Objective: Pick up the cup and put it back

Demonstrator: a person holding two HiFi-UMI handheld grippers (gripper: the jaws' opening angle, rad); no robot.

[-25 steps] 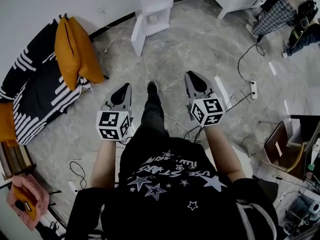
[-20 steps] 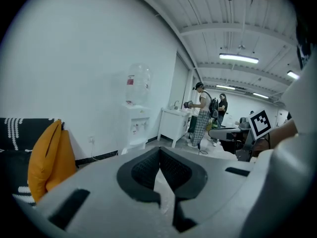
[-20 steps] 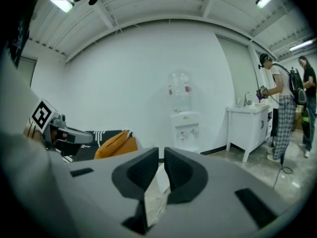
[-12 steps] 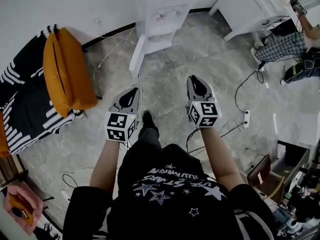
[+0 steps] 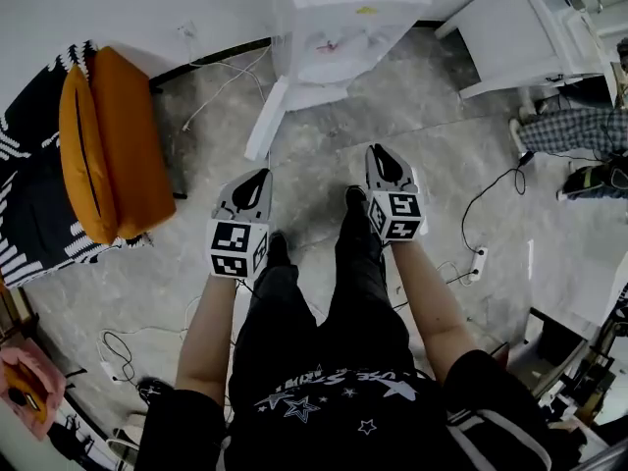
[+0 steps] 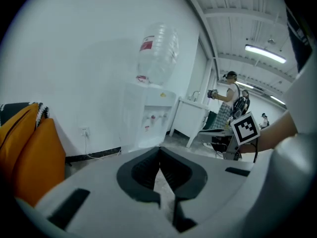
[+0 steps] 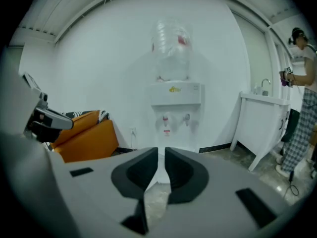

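Note:
No cup shows in any view. My left gripper hangs over the grey floor in front of the person's left leg; in the left gripper view its jaw tips meet with nothing between them. My right gripper is level with it on the right; in the right gripper view its jaws stand a narrow slit apart and hold nothing. Both point at a white water dispenser against the wall, whose clear bottle sits on top.
An orange cushion leans on striped black-and-white bedding at the left. A white table stands right of the dispenser, with a person in checked trousers beyond it. Cables and a power strip lie on the floor at the right.
The person has walked forward: the water dispenser has come closer and larger at the top of the head view, and the cushion has slid nearer. Both grippers keep their spacing.

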